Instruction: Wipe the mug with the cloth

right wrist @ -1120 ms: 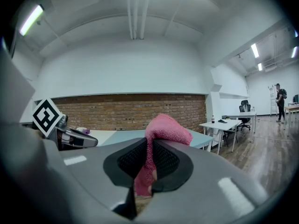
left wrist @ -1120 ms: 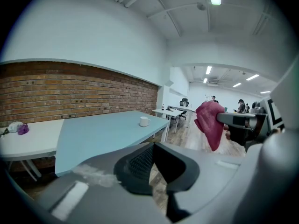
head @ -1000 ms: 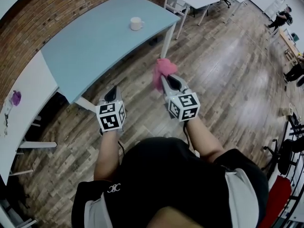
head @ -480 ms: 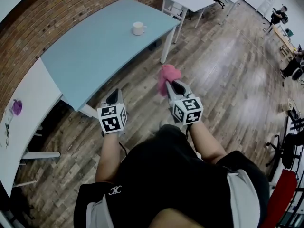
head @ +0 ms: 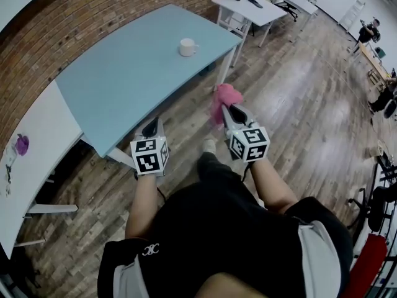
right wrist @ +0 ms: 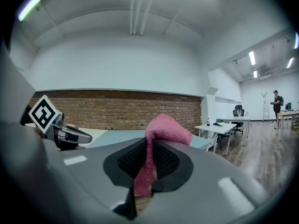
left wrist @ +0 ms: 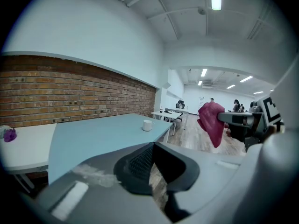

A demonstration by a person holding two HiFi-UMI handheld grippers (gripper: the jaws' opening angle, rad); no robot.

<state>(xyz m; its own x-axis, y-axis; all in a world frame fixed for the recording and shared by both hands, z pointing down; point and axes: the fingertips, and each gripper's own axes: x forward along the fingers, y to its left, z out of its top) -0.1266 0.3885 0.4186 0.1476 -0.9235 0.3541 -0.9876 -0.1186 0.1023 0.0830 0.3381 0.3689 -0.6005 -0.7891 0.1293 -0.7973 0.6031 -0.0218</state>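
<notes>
Room: wood-plank floor (head: 298,110), brick wall (head: 105,8) at far left.
Mug (head: 187,47): white, handled, upright near the far right end of the smooth pale-blue table (head: 118,79); well apart from both grippers.
Cloth (head: 224,98): pink, nubbly, bunched; pinched between the closed jaws of the right gripper (right wrist: 148,164).
Left gripper (left wrist: 152,160): jaws together, nothing between; just beside the table's near edge.
Beyond: white table (head: 263,8), far right.
Pose: both forearms stretched forward, side by side.
</notes>
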